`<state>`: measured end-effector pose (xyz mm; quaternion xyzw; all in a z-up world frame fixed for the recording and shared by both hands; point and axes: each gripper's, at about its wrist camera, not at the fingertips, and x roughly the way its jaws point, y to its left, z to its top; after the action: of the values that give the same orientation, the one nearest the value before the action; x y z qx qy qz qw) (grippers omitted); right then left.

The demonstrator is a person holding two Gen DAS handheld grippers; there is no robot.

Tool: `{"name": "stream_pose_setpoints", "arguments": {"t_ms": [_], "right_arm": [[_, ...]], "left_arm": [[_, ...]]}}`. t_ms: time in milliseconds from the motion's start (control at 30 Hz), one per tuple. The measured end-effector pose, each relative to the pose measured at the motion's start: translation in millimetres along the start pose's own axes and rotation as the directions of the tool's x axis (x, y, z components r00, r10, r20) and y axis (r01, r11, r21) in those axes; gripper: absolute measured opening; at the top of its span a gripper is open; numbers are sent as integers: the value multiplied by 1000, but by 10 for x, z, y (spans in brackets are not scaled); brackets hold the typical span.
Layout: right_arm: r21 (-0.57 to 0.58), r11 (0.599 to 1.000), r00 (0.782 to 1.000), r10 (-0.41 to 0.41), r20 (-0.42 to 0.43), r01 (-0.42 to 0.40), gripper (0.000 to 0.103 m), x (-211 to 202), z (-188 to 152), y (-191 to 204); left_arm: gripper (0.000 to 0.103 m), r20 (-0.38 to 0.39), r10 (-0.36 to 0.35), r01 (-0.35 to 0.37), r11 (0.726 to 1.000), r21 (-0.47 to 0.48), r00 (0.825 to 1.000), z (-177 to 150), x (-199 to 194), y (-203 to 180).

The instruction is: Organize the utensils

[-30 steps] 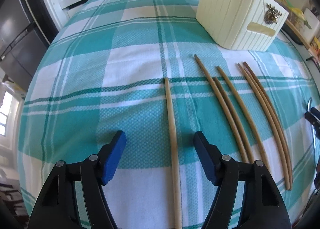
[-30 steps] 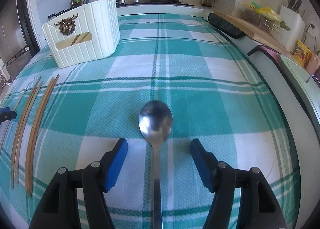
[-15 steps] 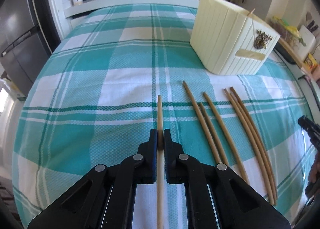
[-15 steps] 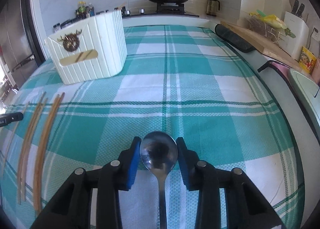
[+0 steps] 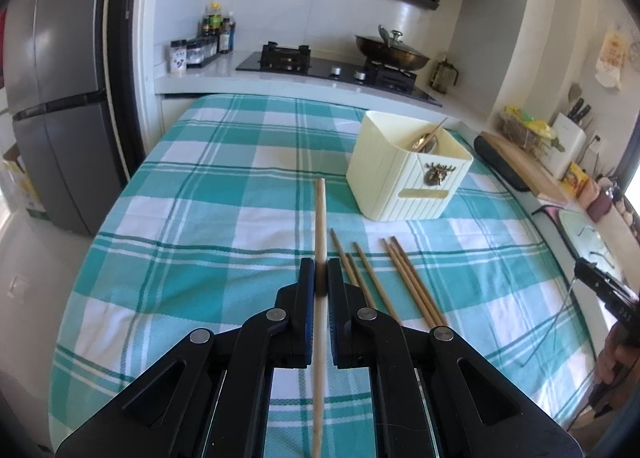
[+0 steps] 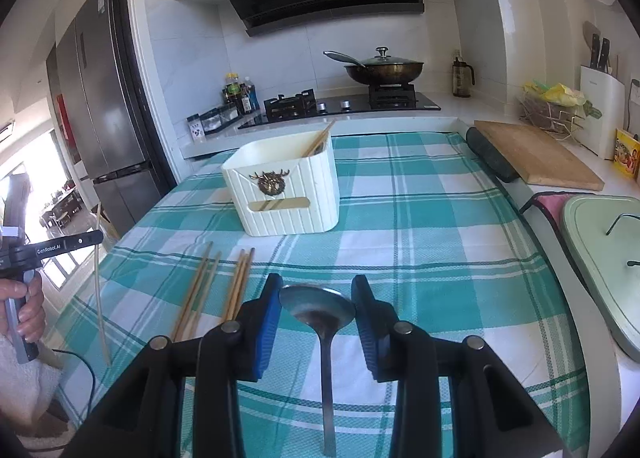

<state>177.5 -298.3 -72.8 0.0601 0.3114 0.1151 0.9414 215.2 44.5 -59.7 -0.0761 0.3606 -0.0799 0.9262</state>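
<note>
A lidded wok [image 6: 383,70] sits on the stove [image 6: 344,103] beside a fridge [image 5: 56,98].

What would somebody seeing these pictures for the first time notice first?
Probably the two black grippers with blue pads up front: the left gripper is clamped on a single chopstick, and the right gripper is closed on the bowl of a metal spoon. Next, the teal checked tablecloth, with five loose chopsticks lying in front of a cream utensil holder that already holds some utensils.
</note>
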Motion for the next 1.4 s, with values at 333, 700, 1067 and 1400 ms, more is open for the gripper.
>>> {"name": "stream_pose_setpoints", "arguments": {"t_ms": [333,700,1067,1400], "right_arm": [[-18,1000,998,23,61,-22,35,-108,265,126],[-80,996,997,39,70,-33,35,-11,769,185],[-105,994,996,39,85,-30,20,65,999,243],[-68,997,998,-20,59,24,20,61,904,57]], "left_arm": [[4,58,-26,24,999,22,998,107,-218,-127],[4,67,-29,27,999,29,997,264,-210,-126],[4,64,-34,31,999,38,997,299,-168,-160],[4,61,-26,25,999,24,998,275,-193,-85]]}}
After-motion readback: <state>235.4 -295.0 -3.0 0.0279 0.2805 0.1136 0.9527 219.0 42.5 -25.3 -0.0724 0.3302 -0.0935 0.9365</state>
